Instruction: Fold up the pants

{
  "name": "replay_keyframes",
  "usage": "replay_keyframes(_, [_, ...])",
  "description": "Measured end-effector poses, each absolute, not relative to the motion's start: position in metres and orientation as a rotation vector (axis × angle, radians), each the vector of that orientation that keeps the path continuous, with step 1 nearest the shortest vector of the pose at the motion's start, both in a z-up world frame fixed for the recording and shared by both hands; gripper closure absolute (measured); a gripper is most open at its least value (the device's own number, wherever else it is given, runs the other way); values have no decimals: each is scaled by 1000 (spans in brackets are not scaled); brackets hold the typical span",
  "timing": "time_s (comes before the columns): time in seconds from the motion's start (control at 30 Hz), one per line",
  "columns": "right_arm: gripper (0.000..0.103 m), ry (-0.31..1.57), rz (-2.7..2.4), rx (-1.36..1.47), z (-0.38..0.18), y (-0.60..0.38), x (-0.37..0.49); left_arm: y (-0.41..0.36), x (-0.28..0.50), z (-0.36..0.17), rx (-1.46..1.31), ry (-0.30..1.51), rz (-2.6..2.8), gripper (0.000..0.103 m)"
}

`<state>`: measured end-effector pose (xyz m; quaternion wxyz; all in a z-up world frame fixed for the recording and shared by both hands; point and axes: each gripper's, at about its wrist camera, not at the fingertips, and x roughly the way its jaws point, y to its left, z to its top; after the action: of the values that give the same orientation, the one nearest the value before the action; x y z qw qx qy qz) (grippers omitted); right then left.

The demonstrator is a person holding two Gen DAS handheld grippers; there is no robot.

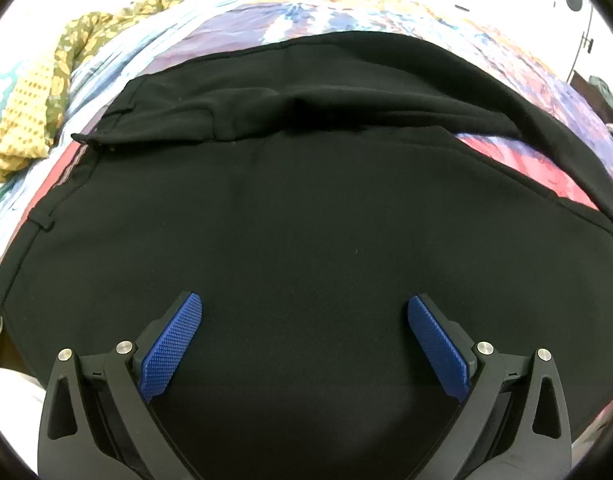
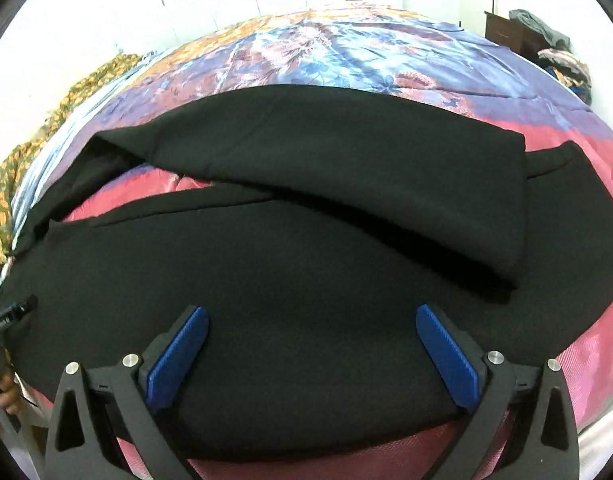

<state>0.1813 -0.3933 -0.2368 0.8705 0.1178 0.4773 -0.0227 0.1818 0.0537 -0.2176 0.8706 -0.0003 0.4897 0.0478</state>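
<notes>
A: Where the black pants (image 1: 306,208) lie, can you tell me what you have under you?

B: You have them spread on the flowered bedspread (image 2: 346,48). In your left view the waistband end with a belt loop sits at the left edge. In your right view 1 leg is folded back over the other, its cuff end lying across the lower leg at the right.

A: And the tongs?

B: Your left gripper (image 1: 305,304) hangs over the seat of the pants, its 2 blue pads (image 1: 170,352) spread wide with nothing between them. Your right gripper (image 2: 312,314) is equally wide over the near leg, holding nothing.

A: Anything around that?

B: A mustard patterned cloth (image 1: 34,120) is bunched beyond the waistband. A dark cabinet (image 2: 506,28) with clothes piled on it stands by the white wall.
</notes>
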Motion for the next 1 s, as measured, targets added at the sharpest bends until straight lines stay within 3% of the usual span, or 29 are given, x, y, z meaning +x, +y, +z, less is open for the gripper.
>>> replay_keyframes(1.0, [0, 953, -2, 228, -232, -390, 172, 50, 181, -219, 24, 1013, 105, 1])
